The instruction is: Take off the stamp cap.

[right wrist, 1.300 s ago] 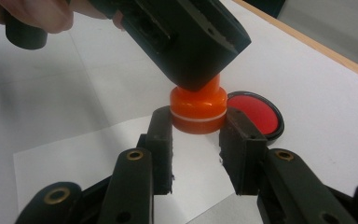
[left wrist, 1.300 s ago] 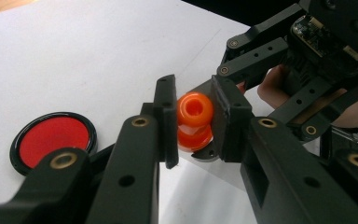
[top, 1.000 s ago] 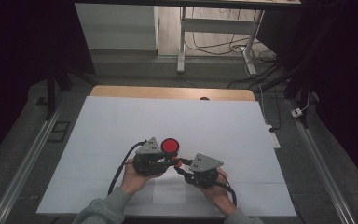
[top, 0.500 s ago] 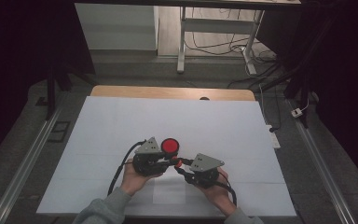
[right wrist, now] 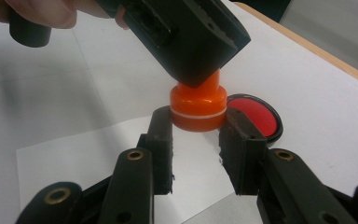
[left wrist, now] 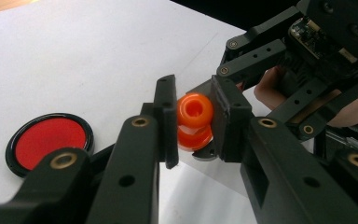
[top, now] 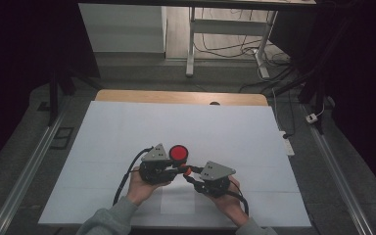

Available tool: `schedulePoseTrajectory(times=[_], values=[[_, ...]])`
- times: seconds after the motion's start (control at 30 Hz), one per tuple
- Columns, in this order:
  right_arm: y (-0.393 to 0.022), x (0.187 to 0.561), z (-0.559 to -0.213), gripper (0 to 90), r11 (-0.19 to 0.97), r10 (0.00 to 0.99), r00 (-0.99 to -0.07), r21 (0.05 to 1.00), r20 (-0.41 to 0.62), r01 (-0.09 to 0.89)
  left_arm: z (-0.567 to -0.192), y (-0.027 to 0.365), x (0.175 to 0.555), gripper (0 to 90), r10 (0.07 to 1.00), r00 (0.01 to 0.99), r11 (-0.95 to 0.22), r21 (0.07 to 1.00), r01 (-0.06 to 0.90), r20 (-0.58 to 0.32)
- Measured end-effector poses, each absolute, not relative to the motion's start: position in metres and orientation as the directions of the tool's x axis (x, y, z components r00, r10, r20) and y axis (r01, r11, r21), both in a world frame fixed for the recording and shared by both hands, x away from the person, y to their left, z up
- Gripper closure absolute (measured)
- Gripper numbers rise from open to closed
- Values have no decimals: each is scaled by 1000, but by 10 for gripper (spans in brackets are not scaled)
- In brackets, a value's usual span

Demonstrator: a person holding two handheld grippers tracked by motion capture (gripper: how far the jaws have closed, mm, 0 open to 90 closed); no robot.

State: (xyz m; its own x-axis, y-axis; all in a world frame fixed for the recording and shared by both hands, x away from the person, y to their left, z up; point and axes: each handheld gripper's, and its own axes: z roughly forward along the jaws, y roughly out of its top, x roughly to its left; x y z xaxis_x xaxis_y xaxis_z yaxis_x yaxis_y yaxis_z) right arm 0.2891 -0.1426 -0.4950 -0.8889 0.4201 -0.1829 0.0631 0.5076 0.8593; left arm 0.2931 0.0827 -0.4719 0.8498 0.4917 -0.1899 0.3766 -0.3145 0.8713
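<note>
Nearest the person, the right gripper [top: 190,175] clamps its jaws on the wide lower part of the small orange stamp [right wrist: 198,103], likely to steady it. The left gripper [top: 178,167] is closed on the stamp's narrow upper part, probably to pull or twist it apart. Just beyond, left of the stamp, a red ink pad [top: 178,153] lies on the white table [top: 127,127], within easy reach.

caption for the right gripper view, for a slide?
Both grippers clamp an orange stamp above white paper: right gripper on its base, left gripper on top; red disc behind.
</note>
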Motion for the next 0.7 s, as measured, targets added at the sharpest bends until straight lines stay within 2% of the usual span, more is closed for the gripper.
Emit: schedulePoseTrajectory(times=[0.07, 0.1, 0.13, 0.2, 0.33, 0.7], values=[[-142, 289, -495, 652, 531, 418, -888, 845, -191, 68, -467, 90, 292, 733, 536, 828, -261, 900, 348, -165], [-142, 290, -501, 653, 584, 404, -886, 810, -228, 58, -460, 101, 294, 733, 542, 818, -211, 910, 357, -194], [-143, 290, -508, 652, 591, 412, -885, 803, -216, 79, -454, 112, 295, 733, 543, 815, -185, 918, 351, -202], [-147, 290, -507, 652, 512, 442, -885, 852, -147, 114, -450, 123, 296, 733, 552, 808, -172, 921, 350, -204], [-142, 285, -492, 652, 491, 436, -883, 868, -175, 71, -453, 119, 296, 732, 543, 816, -197, 914, 355, -200], [-178, 290, -495, 650, 457, 515, -846, 880, -140, 132, -456, 118, 295, 731, 536, 821, -225, 904, 363, -195]])
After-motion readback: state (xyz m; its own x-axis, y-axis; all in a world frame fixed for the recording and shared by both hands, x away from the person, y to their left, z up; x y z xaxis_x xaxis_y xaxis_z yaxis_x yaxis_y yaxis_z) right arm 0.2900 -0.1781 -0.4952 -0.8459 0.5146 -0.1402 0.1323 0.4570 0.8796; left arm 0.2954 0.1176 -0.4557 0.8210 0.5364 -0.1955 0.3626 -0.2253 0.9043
